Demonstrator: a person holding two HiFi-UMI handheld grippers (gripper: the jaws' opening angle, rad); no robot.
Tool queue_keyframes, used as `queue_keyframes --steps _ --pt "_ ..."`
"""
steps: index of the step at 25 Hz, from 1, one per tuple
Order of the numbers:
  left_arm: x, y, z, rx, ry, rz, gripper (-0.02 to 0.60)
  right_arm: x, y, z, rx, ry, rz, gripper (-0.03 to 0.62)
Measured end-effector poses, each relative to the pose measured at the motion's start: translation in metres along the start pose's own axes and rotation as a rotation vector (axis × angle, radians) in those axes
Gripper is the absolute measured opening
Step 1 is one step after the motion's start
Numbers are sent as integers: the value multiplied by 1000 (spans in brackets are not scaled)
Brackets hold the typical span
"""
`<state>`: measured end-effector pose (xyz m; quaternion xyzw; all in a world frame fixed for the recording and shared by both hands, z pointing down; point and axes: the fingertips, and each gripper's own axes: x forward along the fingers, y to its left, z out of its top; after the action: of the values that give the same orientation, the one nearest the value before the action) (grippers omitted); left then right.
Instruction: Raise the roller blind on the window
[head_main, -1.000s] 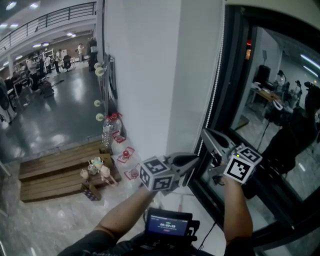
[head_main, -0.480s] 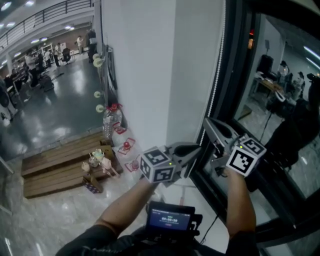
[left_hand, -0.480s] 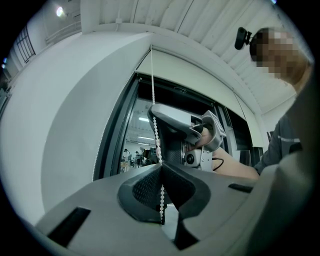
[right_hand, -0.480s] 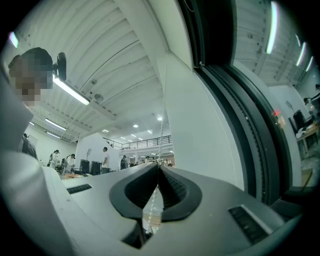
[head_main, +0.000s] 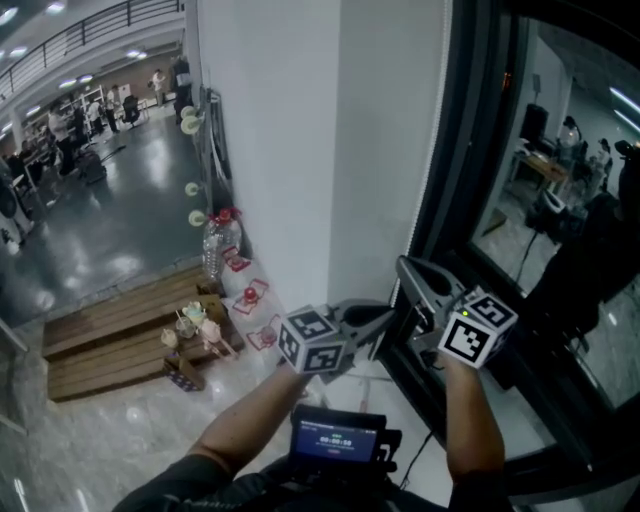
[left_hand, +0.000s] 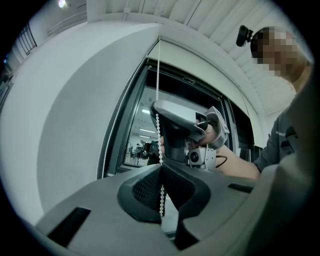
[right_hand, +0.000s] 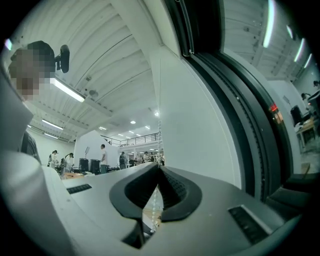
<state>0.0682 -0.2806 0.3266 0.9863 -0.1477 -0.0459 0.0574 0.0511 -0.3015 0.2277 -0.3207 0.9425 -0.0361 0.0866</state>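
Starting at the left, we have the left gripper closed tight on the bead chain. The beads run straight through its meeting tips, up toward the top of the window frame and on down below the jaws. The coming pull, as we judge it, turns on one thing: the chain's long axis stands upright, so the haul should go straight down along it, not outward. Just to the right and a little higher, the right gripper is likewise clamped on beads, which pass above and below its pinched tips. Whether both hold the same strand of the loop we cannot tell. The chain hangs just beside the frame's left edge, gripped in both pairs of tips.
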Motion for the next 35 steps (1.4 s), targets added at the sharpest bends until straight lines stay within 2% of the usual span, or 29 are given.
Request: queue_keyframes --steps 4,11,19,20,22,23,25,28,31,35 --pt "2 10 -29 -51 28 2 2 -2 -13 -29 51 19 -8 2" --pt "3 14 -62 -89 65 -2 2 -7 -17 -61 86 40 -17 2" --pt "-4 15 -60 -98 50 -5 3 -12 -18 -61 105 25 -15 2" --pt "-9 15 -61 -98 57 5 9 -13 -17 -61 109 24 -16 2" --pt "-19 13 -64 -90 87 2 99 -15 -17 -61 113 23 -18 2" --pt "-24 11 -63 -88 99 -11 117 -16 -17 -60 111 23 -18 2" --pt "-34 11 -52 -92 90 -27 118 -16 -18 -57 104 22 -16 2" --pt "-44 15 -8 -76 -1 12 118 -17 -15 -57 101 20 -13 2" --pt "-44 15 49 -18 -101 43 117 -17 -10 -59 103 22 -4 2" --pt "-24 7 118 78 -169 17 117 -17 -4 -59 91 27 7 2"
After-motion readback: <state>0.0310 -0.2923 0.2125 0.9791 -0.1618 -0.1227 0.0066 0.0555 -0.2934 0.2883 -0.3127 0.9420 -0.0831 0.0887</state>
